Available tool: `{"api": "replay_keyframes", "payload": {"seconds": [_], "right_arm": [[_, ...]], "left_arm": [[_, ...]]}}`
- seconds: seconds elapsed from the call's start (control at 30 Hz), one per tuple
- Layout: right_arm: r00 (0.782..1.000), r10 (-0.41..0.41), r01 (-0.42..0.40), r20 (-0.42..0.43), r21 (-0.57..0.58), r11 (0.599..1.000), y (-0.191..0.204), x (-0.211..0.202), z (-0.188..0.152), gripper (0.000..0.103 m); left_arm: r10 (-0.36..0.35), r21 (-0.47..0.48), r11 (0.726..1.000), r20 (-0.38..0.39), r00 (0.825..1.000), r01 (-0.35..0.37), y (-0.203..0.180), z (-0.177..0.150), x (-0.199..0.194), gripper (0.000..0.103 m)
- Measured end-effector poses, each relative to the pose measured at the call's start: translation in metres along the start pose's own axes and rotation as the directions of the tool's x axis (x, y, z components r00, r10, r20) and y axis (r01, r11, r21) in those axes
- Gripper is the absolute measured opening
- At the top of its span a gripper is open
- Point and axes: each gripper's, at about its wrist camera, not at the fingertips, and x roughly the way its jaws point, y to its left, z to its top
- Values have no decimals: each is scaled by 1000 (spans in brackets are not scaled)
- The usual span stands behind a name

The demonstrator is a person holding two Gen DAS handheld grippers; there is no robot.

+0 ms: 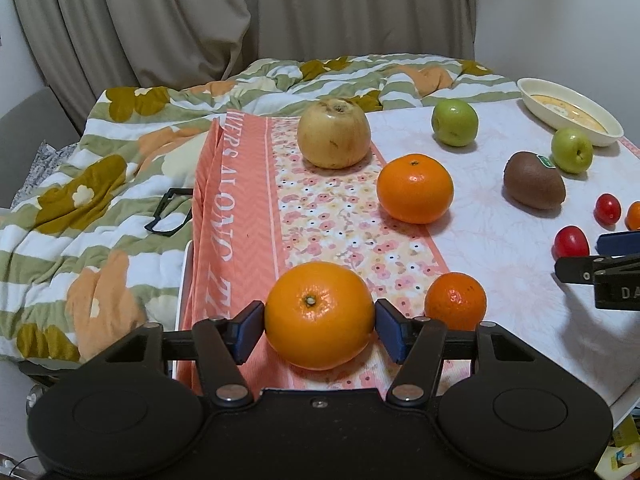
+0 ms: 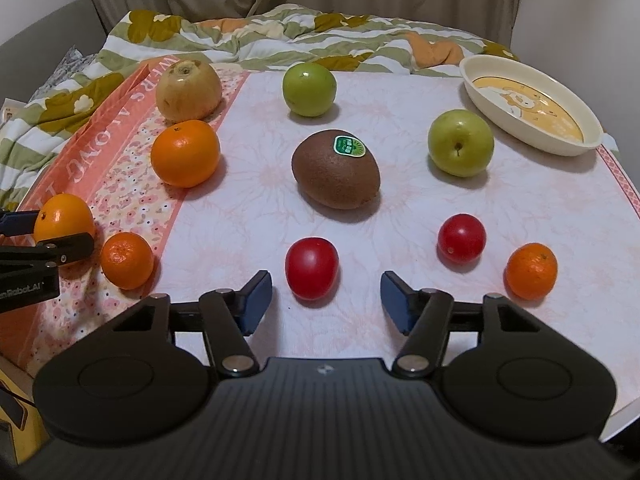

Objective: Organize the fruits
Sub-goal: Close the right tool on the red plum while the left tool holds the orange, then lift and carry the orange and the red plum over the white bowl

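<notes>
A large orange [image 1: 319, 315] sits on the pink cloth at the table's near left, and my left gripper [image 1: 320, 330] is shut on it, a blue pad against each side. From the right wrist view the same orange [image 2: 63, 218] shows at the left edge. My right gripper [image 2: 326, 296] stands open, its pads apart from a red tomato [image 2: 312, 268] that lies just ahead between the fingertips, nearer the left one. A cream oval dish [image 2: 532, 142] rests at the far right, with nothing in it.
On the table lie a kiwi [image 2: 336, 174], two green apples [image 2: 309, 89] [image 2: 461, 143], a second tomato [image 2: 462, 239], small mandarins [image 2: 531, 271] [image 2: 127, 260], a mid-size orange [image 2: 185, 153] and a yellowish pear [image 2: 189, 90]. A flowered quilt [image 1: 92, 184] with black glasses [image 1: 168, 216] lies to the left.
</notes>
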Motion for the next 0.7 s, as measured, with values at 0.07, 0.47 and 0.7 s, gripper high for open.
{"api": "replay_keyframes", "payload": {"seconds": [0.07,0.47,0.7], "right_arm": [[1000,-4,4,3,-9,1000,2,2,1,72],[999,30,-29,16,-70,997,7,0,6,44],[996,84,-80,36,-99,992,-8,-16,13,44]], "left_arm": [[-2,-3,1000,1,1000,2,0,0,0,64],[14,-20,1000,1,1000,-14,-4,-2,-7,64],[56,-58,997,20,998,-55,-21,4,-35,64]]}}
